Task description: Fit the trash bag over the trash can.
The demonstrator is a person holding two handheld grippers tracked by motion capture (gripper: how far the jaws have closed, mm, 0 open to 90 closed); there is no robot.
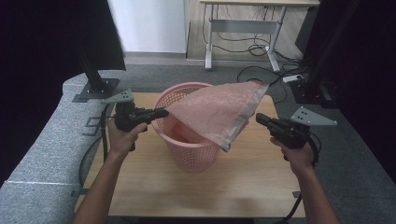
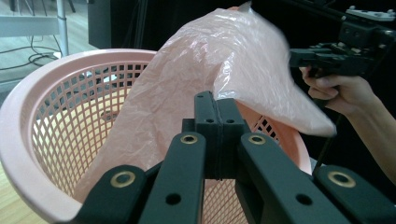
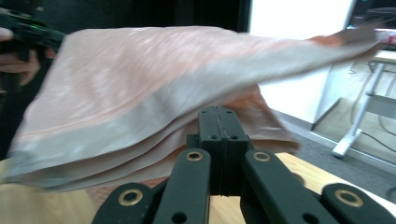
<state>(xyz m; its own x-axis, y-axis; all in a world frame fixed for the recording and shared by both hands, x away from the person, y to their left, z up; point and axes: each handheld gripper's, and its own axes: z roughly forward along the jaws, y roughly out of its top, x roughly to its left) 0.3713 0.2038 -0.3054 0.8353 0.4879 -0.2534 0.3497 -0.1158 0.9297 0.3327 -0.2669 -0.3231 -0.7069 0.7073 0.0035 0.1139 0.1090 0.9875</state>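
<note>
A pink mesh basket [image 1: 189, 154] stands in the middle of the wooden table [image 1: 243, 186]. A thin pink plastic bag [image 1: 219, 109] is spread in the air over its right half, and its lower part hangs inside the basket. My left gripper [image 1: 164, 112] is at the basket's left rim, shut on the bag's [image 2: 224, 60] near corner. My right gripper [image 1: 258, 117] is right of the basket with its jaws shut, its tip just off the bag's right edge. In the right gripper view the blurred bag [image 3: 154, 98] billows above and behind my shut jaws.
Grey padding [image 1: 42, 149] borders the table on the left. Two black posts stand on base plates at the back left [image 1: 95, 86] and back right [image 1: 313, 88]. A desk frame [image 1: 243, 28] and floor cables lie beyond the table.
</note>
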